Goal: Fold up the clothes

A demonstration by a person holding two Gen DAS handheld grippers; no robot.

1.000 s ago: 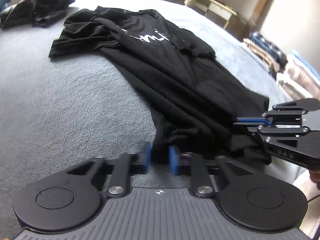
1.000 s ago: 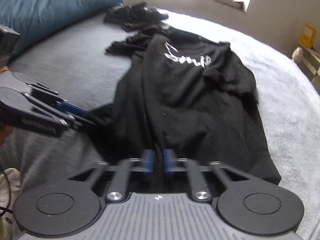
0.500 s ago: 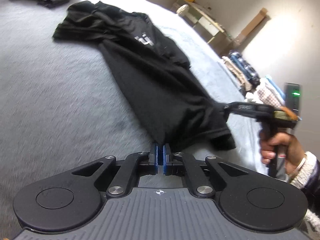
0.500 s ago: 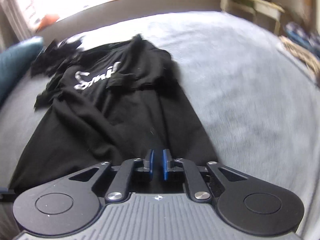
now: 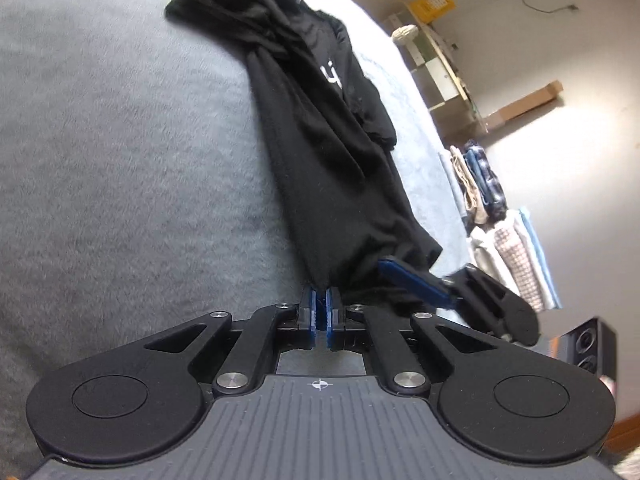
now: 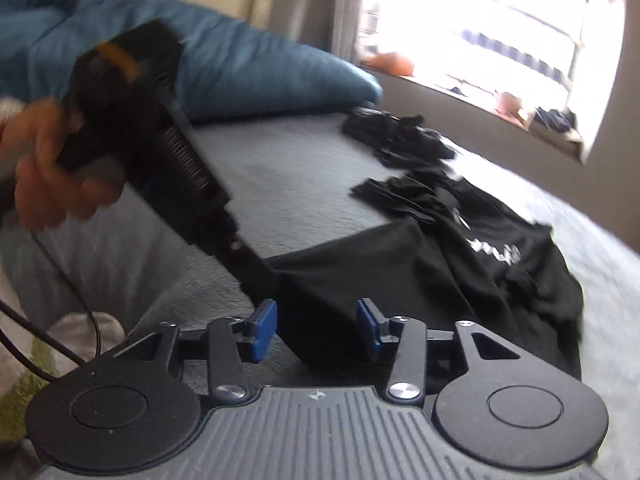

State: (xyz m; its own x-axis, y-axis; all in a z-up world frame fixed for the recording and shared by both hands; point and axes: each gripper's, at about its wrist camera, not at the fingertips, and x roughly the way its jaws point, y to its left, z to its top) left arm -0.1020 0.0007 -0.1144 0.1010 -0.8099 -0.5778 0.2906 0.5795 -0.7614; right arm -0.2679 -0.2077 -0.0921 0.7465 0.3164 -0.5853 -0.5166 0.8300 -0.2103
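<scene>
A black T-shirt (image 5: 332,160) with white lettering lies stretched lengthwise on the grey bed cover (image 5: 120,160). My left gripper (image 5: 320,310) is shut on a bunched corner of its near hem. In the left wrist view a blue finger (image 5: 416,280) of the other gripper rests against the hem just to the right. My right gripper (image 6: 316,328) has its jaws opening. Black shirt fabric (image 6: 400,280) lies between the blue pads, which do not press on it. A hand (image 6: 44,168) holds the left gripper (image 6: 256,276) at the shirt's corner.
A blue duvet (image 6: 240,68) lies at the head of the bed. A pile of black clothes (image 6: 396,136) sits beyond the shirt. Folded laundry (image 5: 500,240), a shelf (image 5: 436,60) and a speaker (image 5: 592,344) stand off the bed's right side. A cable (image 6: 60,344) trails at the near left.
The left jaws closed fully on the hem corner and drew the shirt long and narrow. The right jaws, shut before, have parted off the hem, and that gripper swung left.
</scene>
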